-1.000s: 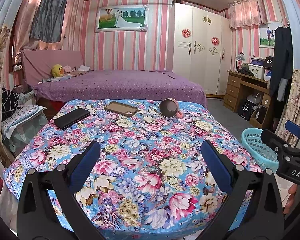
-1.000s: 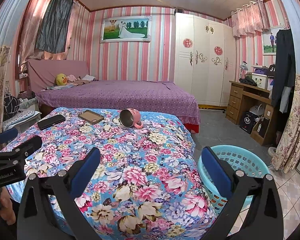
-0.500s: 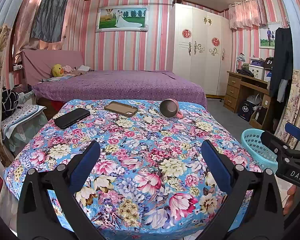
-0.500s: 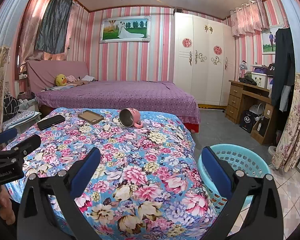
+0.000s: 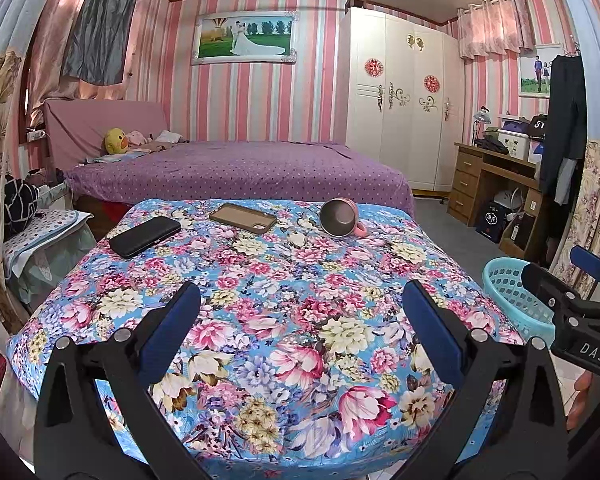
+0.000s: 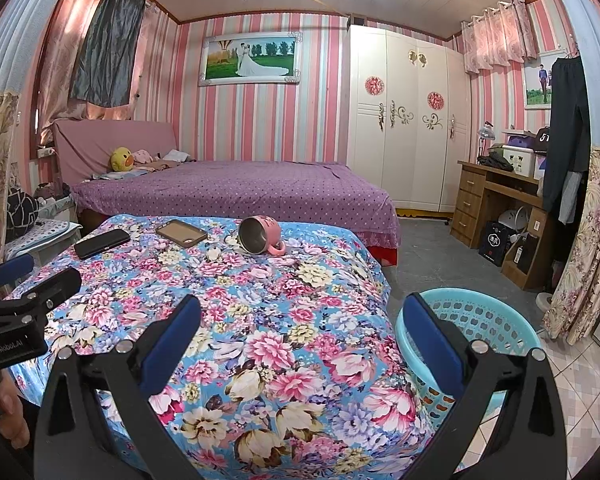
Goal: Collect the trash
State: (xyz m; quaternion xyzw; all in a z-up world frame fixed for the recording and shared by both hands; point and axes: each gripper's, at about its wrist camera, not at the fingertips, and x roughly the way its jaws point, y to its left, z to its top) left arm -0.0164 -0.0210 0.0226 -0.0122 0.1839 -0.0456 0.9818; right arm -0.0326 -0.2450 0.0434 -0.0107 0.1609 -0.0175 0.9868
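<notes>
Two tools, both spread wide and holding nothing: left tool (image 5: 300, 320) and right tool (image 6: 300, 320) hover at the near edge of the counter covered in blue-and-pink floral cloth (image 5: 292, 300).

Trash: none clearly identifiable. Small pale shapes near the far middle of the cloth could be crumpled scraps or printed flowers; cannot tell against the busy pattern.

Objects on the far part of the counter:
- black slab phone (image 5: 145, 237), far left
- brown rectangular phone case (image 5: 243, 218), far centre
- pink metal-lined mug lying on its side (image 5: 341, 218), far right, mouth toward the cameras

Likely destination: light-blue perforated plastic basket (image 6: 476, 320) on the floor just right of the counter, beside the right tool's right finger. Inside mostly hidden; contents unknown.

Risks, as judged:
- The floral print hides small litter, so a tool could close on bare cloth, bunch it and drag the phones or mug.
- The tipped mug is round and free to roll; a nudge from a far reach could send it off the right edge.
- Phone or case mistaken for trash.
- A drop released short of the basket rim lands on tile.
</notes>
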